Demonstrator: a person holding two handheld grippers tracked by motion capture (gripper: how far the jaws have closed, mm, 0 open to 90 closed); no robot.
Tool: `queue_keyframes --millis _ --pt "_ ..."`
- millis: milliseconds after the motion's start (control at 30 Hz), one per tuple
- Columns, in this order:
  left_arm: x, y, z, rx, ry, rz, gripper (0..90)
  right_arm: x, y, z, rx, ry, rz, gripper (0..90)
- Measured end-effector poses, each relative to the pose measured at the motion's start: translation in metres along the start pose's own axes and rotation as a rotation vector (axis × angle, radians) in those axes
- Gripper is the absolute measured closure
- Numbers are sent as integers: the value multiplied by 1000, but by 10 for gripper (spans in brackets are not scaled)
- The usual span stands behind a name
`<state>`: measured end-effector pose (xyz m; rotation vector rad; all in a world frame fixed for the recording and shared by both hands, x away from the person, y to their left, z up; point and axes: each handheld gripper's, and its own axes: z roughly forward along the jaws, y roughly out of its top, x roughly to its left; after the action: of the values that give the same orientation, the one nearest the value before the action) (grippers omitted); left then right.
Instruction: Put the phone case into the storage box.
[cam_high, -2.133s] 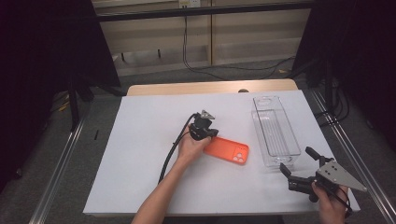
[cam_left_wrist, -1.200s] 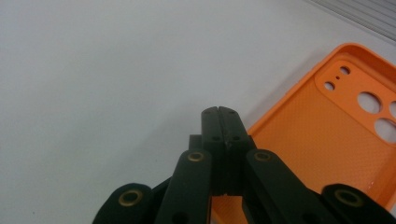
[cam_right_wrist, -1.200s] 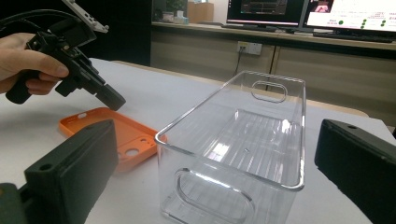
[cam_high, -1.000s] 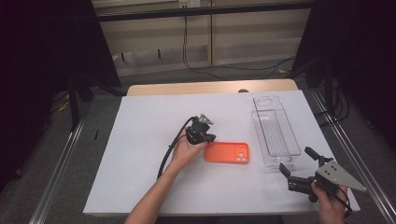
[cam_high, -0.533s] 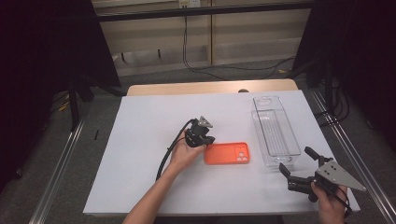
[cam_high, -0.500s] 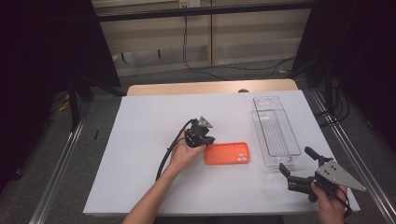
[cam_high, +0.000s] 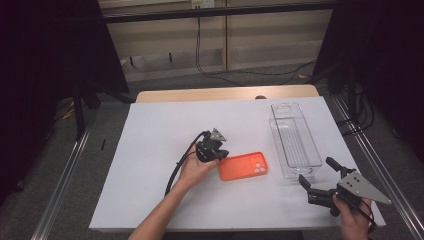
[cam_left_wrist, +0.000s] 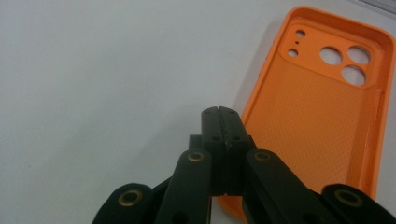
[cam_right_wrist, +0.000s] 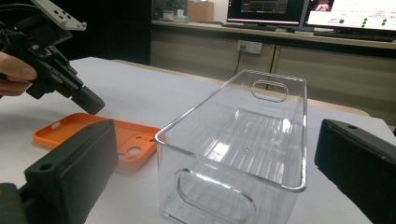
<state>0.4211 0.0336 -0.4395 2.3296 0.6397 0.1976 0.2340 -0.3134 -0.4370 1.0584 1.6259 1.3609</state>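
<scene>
An orange phone case (cam_high: 243, 166) lies open side up on the white table (cam_high: 150, 135), its camera holes towards the bin. In the left gripper view the orange phone case (cam_left_wrist: 322, 102) sits just right of the jaws. My left gripper (cam_left_wrist: 222, 112) is shut with nothing between its jaws, hovering at the case's left end (cam_high: 218, 156). From the right gripper view the left gripper (cam_right_wrist: 88, 105) hangs just above the case (cam_right_wrist: 116, 137). My right gripper (cam_high: 320, 175) stands open near the table's front right, jaws either side of the clear bin (cam_right_wrist: 243, 140).
A clear plastic bin (cam_high: 294, 140) stands empty at the right of the table, long side running front to back. The left gripper's black cable (cam_high: 177, 167) trails along the forearm. Monitors (cam_right_wrist: 327, 11) sit on a far desk.
The phone case was let go and now lies flat on the table, moved a little left. My left gripper has shut and drawn back to the case's left end. The right gripper stayed put.
</scene>
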Motion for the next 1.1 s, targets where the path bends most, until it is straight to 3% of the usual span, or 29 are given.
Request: queue_keyframes --millis 600,900,1100 --pt "-10 -10 -10 7 -3 43 900 0 0 1 0 0 0 0" --pt "-10 -15 -13 -9 -36 6 900 0 1 -2 -4 7 -2 0" --pt "-13 -14 -14 10 -44 16 900 1 0 -2 -3 6 6 0"
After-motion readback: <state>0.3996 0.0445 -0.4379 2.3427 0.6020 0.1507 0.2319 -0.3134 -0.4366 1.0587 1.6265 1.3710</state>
